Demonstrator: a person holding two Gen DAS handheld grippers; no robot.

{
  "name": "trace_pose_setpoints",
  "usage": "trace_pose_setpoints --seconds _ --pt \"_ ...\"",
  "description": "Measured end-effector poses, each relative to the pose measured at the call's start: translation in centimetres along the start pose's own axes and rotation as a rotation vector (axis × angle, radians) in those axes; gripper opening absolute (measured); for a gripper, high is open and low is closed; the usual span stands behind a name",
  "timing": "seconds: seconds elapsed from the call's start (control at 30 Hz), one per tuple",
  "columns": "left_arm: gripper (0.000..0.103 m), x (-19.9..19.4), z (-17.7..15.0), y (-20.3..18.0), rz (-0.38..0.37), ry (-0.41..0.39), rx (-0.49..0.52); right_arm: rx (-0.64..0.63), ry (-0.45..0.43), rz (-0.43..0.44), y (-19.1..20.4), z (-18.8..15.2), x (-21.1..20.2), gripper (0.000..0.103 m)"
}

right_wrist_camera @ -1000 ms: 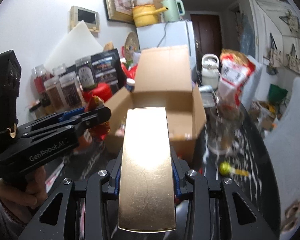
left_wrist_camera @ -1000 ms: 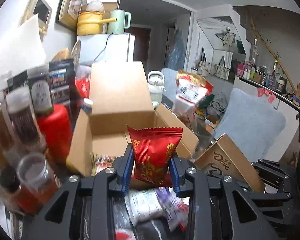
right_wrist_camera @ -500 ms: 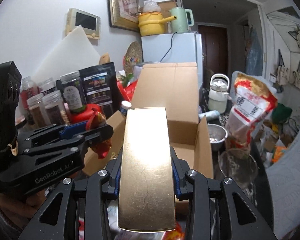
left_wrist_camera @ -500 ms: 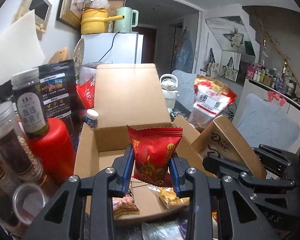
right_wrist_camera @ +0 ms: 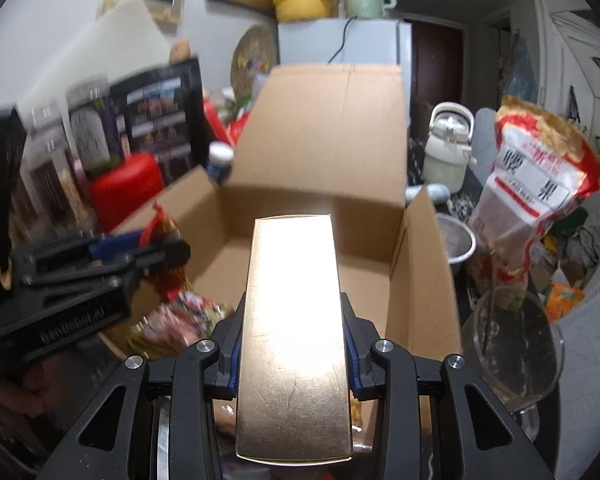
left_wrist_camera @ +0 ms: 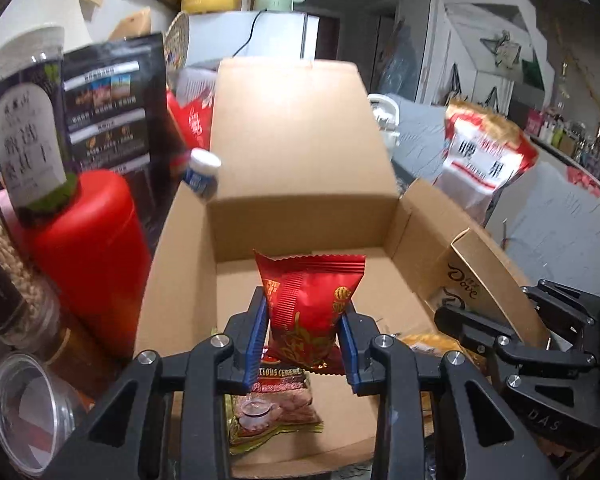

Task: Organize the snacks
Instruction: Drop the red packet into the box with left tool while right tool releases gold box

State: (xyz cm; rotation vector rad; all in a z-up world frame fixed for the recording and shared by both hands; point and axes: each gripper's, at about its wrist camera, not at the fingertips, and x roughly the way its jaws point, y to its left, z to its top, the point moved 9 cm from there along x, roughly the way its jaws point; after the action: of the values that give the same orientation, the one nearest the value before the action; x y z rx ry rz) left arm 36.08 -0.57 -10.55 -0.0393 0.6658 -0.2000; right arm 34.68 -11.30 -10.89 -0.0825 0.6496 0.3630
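Observation:
My left gripper [left_wrist_camera: 305, 342] is shut on a red snack packet [left_wrist_camera: 310, 304] and holds it upright over the open cardboard box [left_wrist_camera: 300, 184]. A snack packet [left_wrist_camera: 274, 408] lies on the box floor below it. My right gripper [right_wrist_camera: 292, 354] is shut on a gold box [right_wrist_camera: 294, 332], held over the near edge of the cardboard box [right_wrist_camera: 416, 280]. The left gripper [right_wrist_camera: 100, 268] with its red packet [right_wrist_camera: 166, 256] shows at the left of the right wrist view. The gold box with Dove lettering [left_wrist_camera: 484, 276] and the right gripper body show at the right of the left wrist view.
A red canister [left_wrist_camera: 88, 260], jars [left_wrist_camera: 24, 128] and a black pouch [left_wrist_camera: 112, 112] stand left of the box. A red and white snack bag [right_wrist_camera: 532, 200], a glass [right_wrist_camera: 512, 348], a metal bowl [right_wrist_camera: 458, 240] and a white kettle [right_wrist_camera: 446, 148] stand to the right. A fridge [right_wrist_camera: 352, 44] is behind.
Both grippers have moved forward over the cardboard box with their loads still held. The box now fills the middle of both views.

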Motion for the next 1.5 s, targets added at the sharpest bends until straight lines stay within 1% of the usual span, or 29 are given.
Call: trace_pose_setpoints --seconds 0.13,0.23,0.37,0.5,0.57,0.97,1.03,1.1,1.23,1.3,1.37,1.5 --pt "0.032 1.6 -0.9 0.0 -0.017 0.050 -0.016 0.023 0.040 0.016 -0.3 -1.3 1.2 0.038" --pt "0.032 2.3 -1.5 0.0 -0.011 0.076 -0.019 0.017 0.061 0.015 -0.4 -1.9 1.6 0.038" --pt "0.032 2.7 -1.9 -0.3 0.019 0.092 0.013 -0.001 0.075 0.014 -0.2 -2.2 1.9 0.038" --pt "0.032 3.5 -2.5 -0.8 0.019 0.130 0.033 -0.011 0.079 0.012 -0.2 -2.4 1.9 0.038" --pt "0.032 3.8 -2.9 -1.0 0.005 0.150 0.029 -0.019 0.083 0.006 -0.1 -2.5 1.9 0.038" --pt "0.032 4.1 -2.9 -0.8 0.022 0.165 0.045 -0.025 0.118 -0.005 -0.1 -2.6 2.1 0.039" --pt "0.032 4.1 -2.8 -0.8 0.027 0.169 0.045 -0.028 0.114 -0.014 -0.2 -2.4 1.9 0.045" --pt "0.032 4.1 -2.8 -0.7 0.036 0.174 0.047 -0.027 0.103 -0.021 -0.3 -2.2 1.7 0.055" --pt "0.032 3.7 -2.6 -0.6 0.062 0.170 0.051 -0.033 0.088 -0.056 -0.6 -1.8 0.9 0.059" --pt "0.032 3.5 -2.6 -0.5 0.079 0.175 0.049 -0.035 0.083 -0.077 -0.8 -1.6 0.5 0.068" --pt "0.032 3.3 -2.5 -0.5 0.080 0.177 0.044 -0.025 0.074 -0.093 -1.2 -1.4 -0.1 0.069" --pt "0.032 2.3 -2.3 -0.7 0.068 0.156 0.046 0.005 0.057 -0.104 -2.0 -1.1 -1.3 0.069"
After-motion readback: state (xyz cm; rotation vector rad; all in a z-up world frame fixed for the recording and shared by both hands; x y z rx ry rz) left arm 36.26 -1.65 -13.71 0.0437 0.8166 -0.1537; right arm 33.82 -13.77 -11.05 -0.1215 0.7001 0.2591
